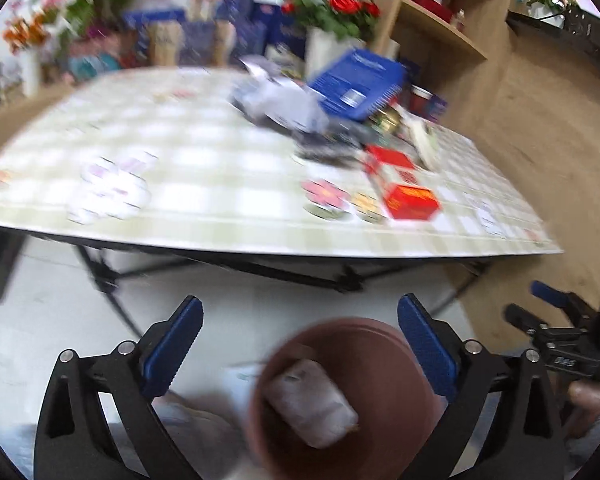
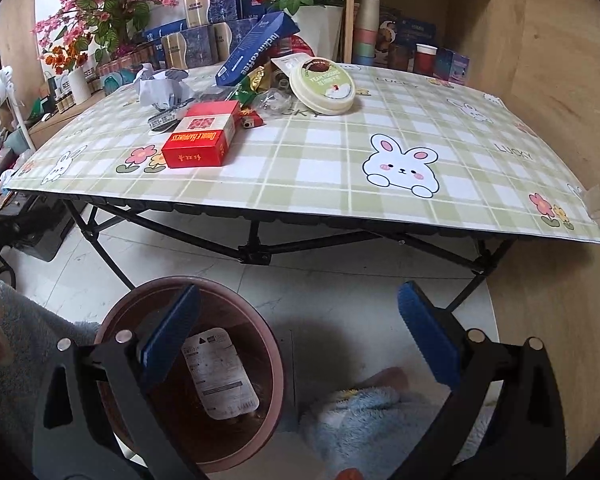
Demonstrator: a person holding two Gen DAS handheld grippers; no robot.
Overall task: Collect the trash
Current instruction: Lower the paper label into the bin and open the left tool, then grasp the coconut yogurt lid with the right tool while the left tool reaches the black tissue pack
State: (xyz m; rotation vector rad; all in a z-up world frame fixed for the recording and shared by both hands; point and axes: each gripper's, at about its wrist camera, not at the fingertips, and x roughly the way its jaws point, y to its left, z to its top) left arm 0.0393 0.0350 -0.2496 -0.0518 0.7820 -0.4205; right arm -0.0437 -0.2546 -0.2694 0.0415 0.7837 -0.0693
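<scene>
The left gripper [image 1: 300,322] hangs with its jaws wide apart and empty over the brown bin [image 2: 188,376] on the floor. A pale wrapper [image 2: 222,374], perhaps a plastic pouch, lies inside the bin. The right gripper [image 2: 300,312] is also spread open, empty, with the bin at its seven o'clock. At twelve o'clock, a red box [image 2: 202,136], blue carton [image 2: 256,50] and round tub [image 2: 324,86] sit on the checked table [image 2: 340,184].

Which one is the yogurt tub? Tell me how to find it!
Look at the green checked tablecloth, then its far side by the trash pile. The round cream yogurt tub with a green lid lies tilted there; it's the only round, flat thing among boxes and wrappers.
</scene>
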